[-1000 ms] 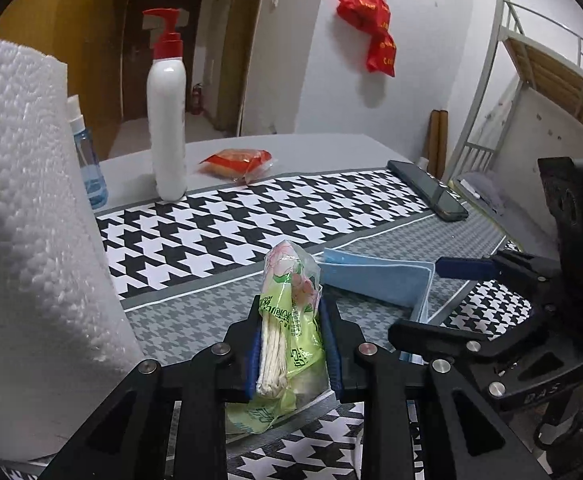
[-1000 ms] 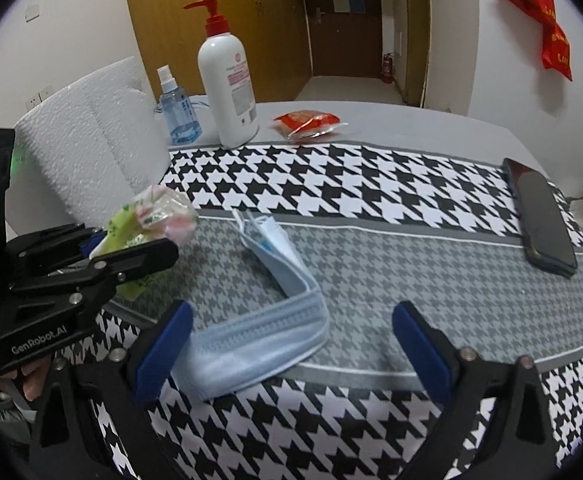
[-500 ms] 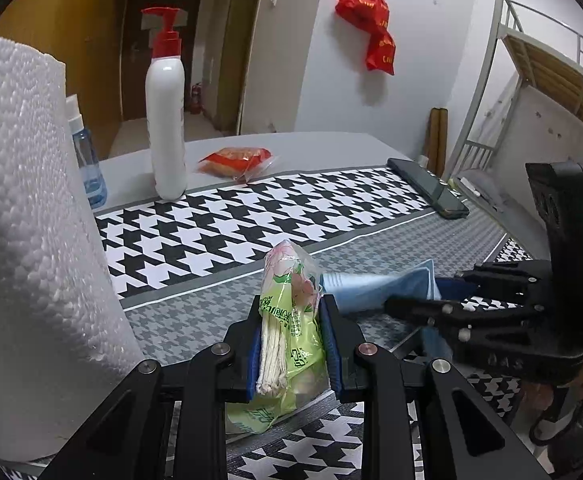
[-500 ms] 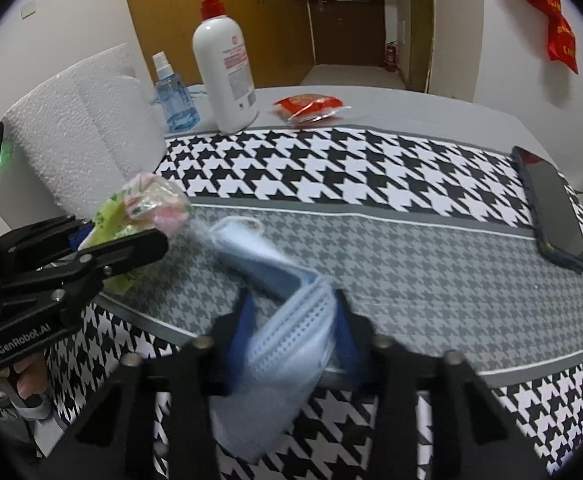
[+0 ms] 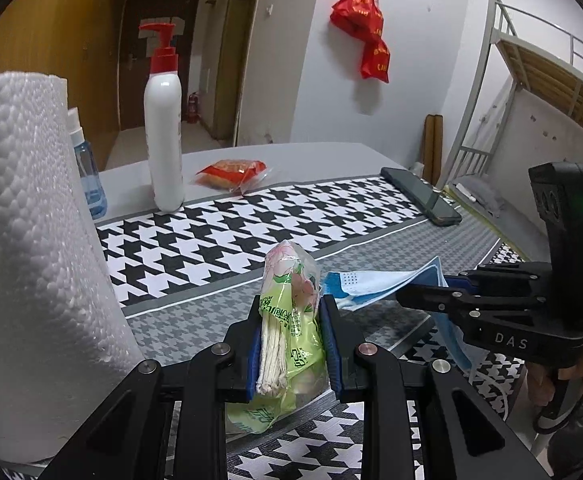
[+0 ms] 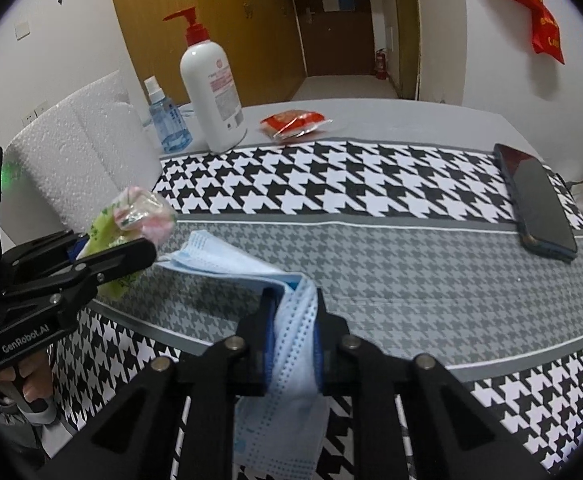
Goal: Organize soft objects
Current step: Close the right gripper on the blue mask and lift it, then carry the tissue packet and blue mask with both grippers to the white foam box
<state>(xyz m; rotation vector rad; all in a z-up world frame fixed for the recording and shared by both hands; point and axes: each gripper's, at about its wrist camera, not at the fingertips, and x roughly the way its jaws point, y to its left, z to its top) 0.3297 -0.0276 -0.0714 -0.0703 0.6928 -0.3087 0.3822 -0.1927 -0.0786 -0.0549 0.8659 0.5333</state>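
My left gripper (image 5: 291,320) is shut on a green tissue pack (image 5: 289,332) and holds it upright above the table's near left. The pack also shows in the right wrist view (image 6: 131,224), held by the left gripper (image 6: 131,252). My right gripper (image 6: 293,320) is shut on a light blue face mask (image 6: 291,360) and lifts it; the mask's far end drapes toward the tissue pack. In the left wrist view the mask (image 5: 375,284) hangs from the right gripper (image 5: 411,294) just right of the pack.
A white paper towel roll (image 5: 31,260) stands close on the left. A pump bottle (image 6: 211,92), a small blue spray bottle (image 6: 165,120) and a red snack packet (image 6: 293,122) sit at the back. A dark phone (image 6: 535,208) lies on the houndstooth cloth (image 6: 371,240) at the right.
My right gripper closed on the face mask and lifted it off the cloth. My left gripper stayed shut on the tissue pack and barely moved.
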